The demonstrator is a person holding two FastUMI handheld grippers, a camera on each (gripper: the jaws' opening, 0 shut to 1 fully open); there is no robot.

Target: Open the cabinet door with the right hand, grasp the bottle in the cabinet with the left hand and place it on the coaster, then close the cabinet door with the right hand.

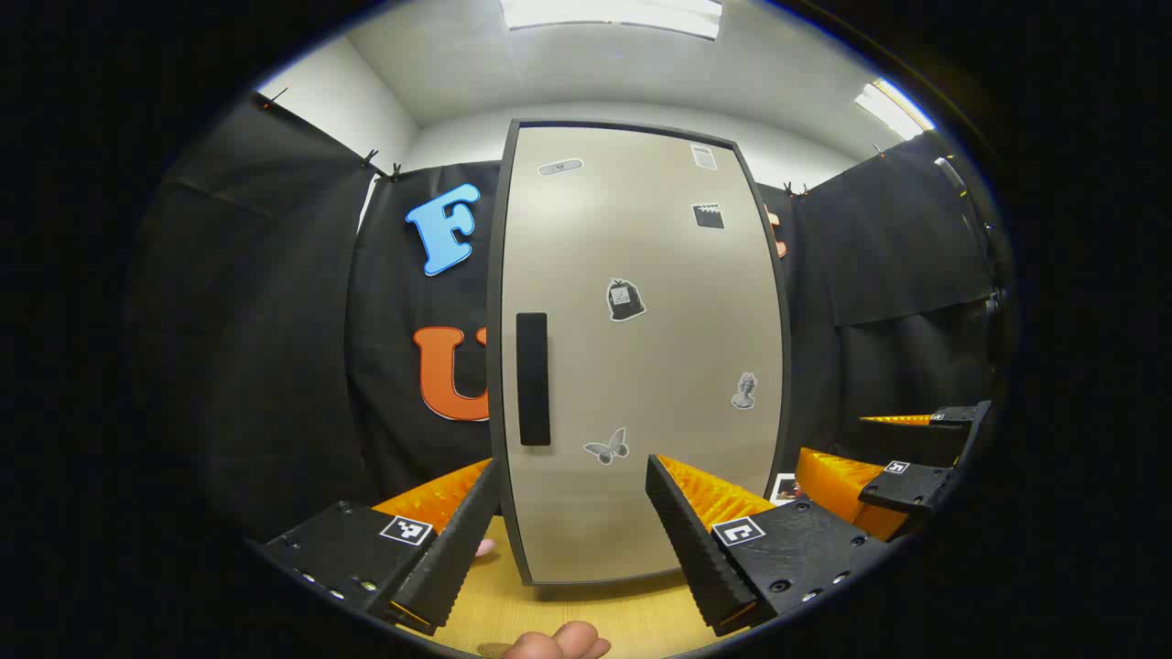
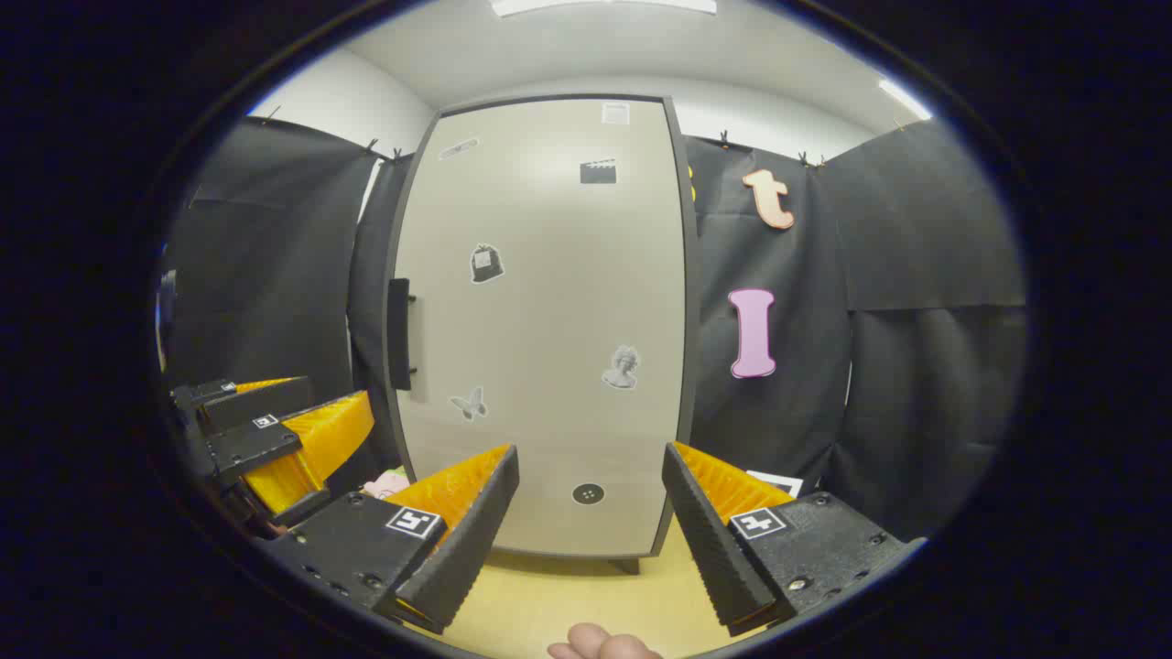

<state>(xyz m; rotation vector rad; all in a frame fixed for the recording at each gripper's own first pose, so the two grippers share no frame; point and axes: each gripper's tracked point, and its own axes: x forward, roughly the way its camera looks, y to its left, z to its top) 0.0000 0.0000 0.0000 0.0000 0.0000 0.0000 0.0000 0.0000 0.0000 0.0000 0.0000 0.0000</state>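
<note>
Cabinet door [image 1: 641, 357] closed, beige, stickered, dark handle [image 1: 533, 378]; left tool [image 1: 572, 490], right tool [image 2: 591, 476] both apart.

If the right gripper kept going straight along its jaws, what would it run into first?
Most likely the closed cabinet door, low on its panel and right of the handle. The right gripper is open and empty; depth is unclear.

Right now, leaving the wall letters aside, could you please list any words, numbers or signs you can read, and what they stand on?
No text is readable.
White sticker at the top of the cabinet door: too small to read.
Oval sticker: blurred.
Bag sticker: its tag is blurred.
Square marker: a pattern, not text.
</note>
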